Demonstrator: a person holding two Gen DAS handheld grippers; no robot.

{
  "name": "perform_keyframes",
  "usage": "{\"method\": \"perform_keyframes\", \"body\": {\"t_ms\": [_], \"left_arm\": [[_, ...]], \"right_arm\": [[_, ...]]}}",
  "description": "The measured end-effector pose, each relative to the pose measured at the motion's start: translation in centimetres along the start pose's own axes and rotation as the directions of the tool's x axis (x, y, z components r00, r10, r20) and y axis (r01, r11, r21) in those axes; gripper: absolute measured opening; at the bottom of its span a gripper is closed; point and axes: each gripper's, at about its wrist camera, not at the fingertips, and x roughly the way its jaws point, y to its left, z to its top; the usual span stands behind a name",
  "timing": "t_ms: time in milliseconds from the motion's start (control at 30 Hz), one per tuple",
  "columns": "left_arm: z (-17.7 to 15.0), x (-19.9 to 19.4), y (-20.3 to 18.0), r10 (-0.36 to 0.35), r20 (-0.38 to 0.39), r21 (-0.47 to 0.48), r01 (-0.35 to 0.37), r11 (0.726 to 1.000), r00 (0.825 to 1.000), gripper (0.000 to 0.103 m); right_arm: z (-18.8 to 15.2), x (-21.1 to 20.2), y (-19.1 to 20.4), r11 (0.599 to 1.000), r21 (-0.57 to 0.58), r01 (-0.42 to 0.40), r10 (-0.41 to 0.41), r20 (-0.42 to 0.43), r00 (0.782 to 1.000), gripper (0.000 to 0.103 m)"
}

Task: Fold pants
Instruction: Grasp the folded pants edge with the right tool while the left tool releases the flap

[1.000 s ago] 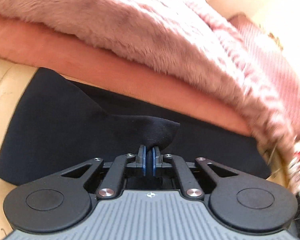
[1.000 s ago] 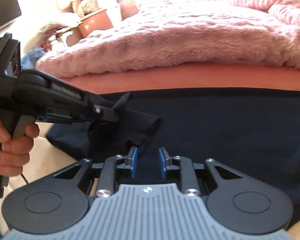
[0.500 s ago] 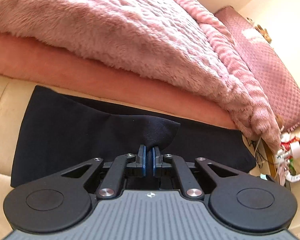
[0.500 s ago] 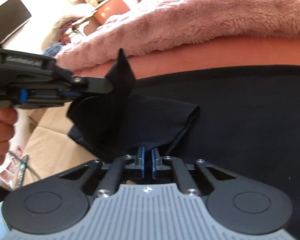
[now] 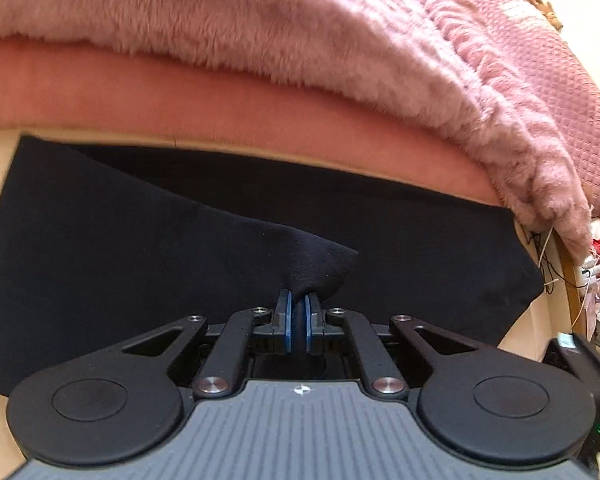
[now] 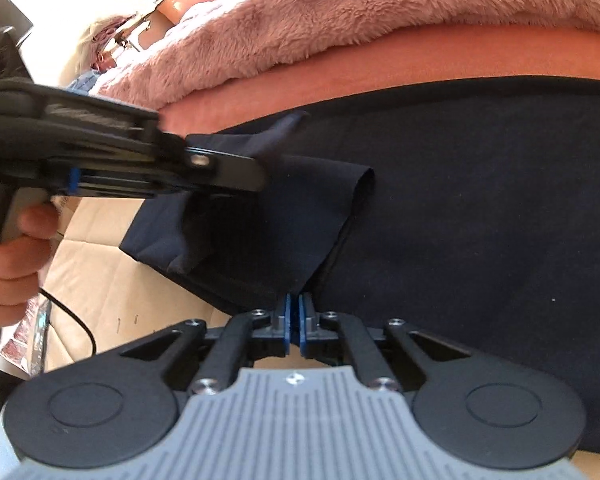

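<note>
With both grippers clamped on dark cloth, the fold is begun, not finished.
Nearest, the right gripper [image 6: 294, 322] pinches a raised edge of the pants [image 6: 480, 200], and the left gripper [image 5: 296, 322] is clenched on a lifted corner. Beyond, most of the pants lie flat along the cream surface [image 6: 112, 288], just under the orange sheet [image 5: 180, 100] and pink blanket [image 5: 260, 20]. Carrying the lifted end over and smoothing it remain, in my judgement.
</note>
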Motion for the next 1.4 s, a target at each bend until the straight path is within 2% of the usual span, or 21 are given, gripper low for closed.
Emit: {"method": "perform_keyframes", "body": {"t_ms": [100, 200, 267, 300, 333, 367, 400, 433, 600, 700, 800, 967, 1133, 1233, 1400], "left_arm": [[-0.2, 1.5, 0.8, 0.001, -0.028, -0.052, -0.002, 0.999, 1.0, 0.01], [-0.6, 1.8, 2.4, -0.094, -0.019, -0.149, 0.09, 0.985, 0.995, 0.016], [-0.8, 1.7, 3.0, -0.136, -0.009, -0.19, 0.132, 0.973, 0.991, 0.024], [-1.0, 1.6, 3.1, -0.156, 0.0, -0.203, 0.153, 0.967, 0.988, 0.029], [-1.1, 1.2, 3.3, -0.172, 0.011, -0.209, 0.171, 0.963, 0.985, 0.03], [-1.3, 0.6, 3.4, -0.171, 0.029, -0.205, 0.173, 0.963, 0.985, 0.03], [-1.5, -0.1, 3.3, -0.161, 0.048, -0.19, 0.167, 0.967, 0.986, 0.03], [-1.6, -0.7, 3.3, -0.144, 0.065, -0.174, 0.153, 0.973, 0.987, 0.03], [-3.6, -3.4, 3.6, -0.027, 0.149, -0.084, 0.04, 0.996, 0.988, 0.029], [-4.3, -3.5, 4.9, -0.021, 0.148, -0.109, 0.037, 0.993, 0.989, 0.023], [-4.8, -2.7, 5.7, -0.03, 0.142, -0.13, 0.048, 0.99, 0.989, 0.019], [-5.4, -1.5, 5.3, -0.039, 0.149, -0.111, 0.056, 0.992, 0.988, 0.018], [-5.4, -1.3, 5.5, -0.039, 0.154, -0.13, 0.059, 0.99, 0.987, 0.018], [-5.4, -1.8, 5.6, -0.041, 0.165, -0.138, 0.064, 0.988, 0.985, 0.018], [-6.0, -5.0, 5.5, 0.002, 0.255, -0.141, 0.035, 0.989, 0.967, 0.018]], "right_arm": [[0.0, 0.2, 0.3, 1.0, -0.005, 0.008, -0.008, -0.001, 1.0, 0.0], [0.3, 0.4, 0.6, 1.0, -0.017, 0.015, -0.015, 0.002, 1.0, 0.0], [0.1, 0.2, 0.9, 0.999, -0.032, 0.019, -0.019, 0.006, 1.0, 0.0], [0.1, 0.0, 1.0, 0.999, -0.036, 0.019, -0.019, 0.008, 1.0, 0.002], [0.0, -0.4, 1.0, 0.999, -0.037, 0.024, -0.024, 0.011, 1.0, 0.007], [0.0, -0.7, 1.0, 0.999, -0.036, 0.03, -0.029, 0.017, 0.999, 0.011], [-0.2, -1.3, 0.8, 0.999, -0.029, 0.036, -0.035, 0.029, 0.999, 0.021], [-0.2, -1.8, 0.6, 0.999, -0.014, 0.037, -0.036, 0.044, 0.998, 0.026], [0.5, -2.5, -1.0, 0.993, 0.111, -0.037, 0.027, 0.089, 0.996, 0.03], [1.2, -1.3, -2.2, 0.971, 0.225, -0.081, 0.058, 0.109, 0.992, 0.036], [1.5, 0.3, -3.3, 0.93, 0.351, -0.109, 0.079, 0.101, 0.992, 0.033], [1.6, 1.4, -4.2, 0.886, 0.429, -0.175, 0.126, 0.139, 0.982, 0.031], [1.8, 2.4, -4.7, 0.874, 0.443, -0.198, 0.148, 0.146, 0.978, 0.01], [1.4, 2.0, -4.6, 0.878, 0.441, -0.184, 0.136, 0.139, 0.981, 0.001], [2.9, 0.7, -1.3, 0.941, 0.321, -0.104, 0.062, 0.14, 0.988, 0.0]]}}
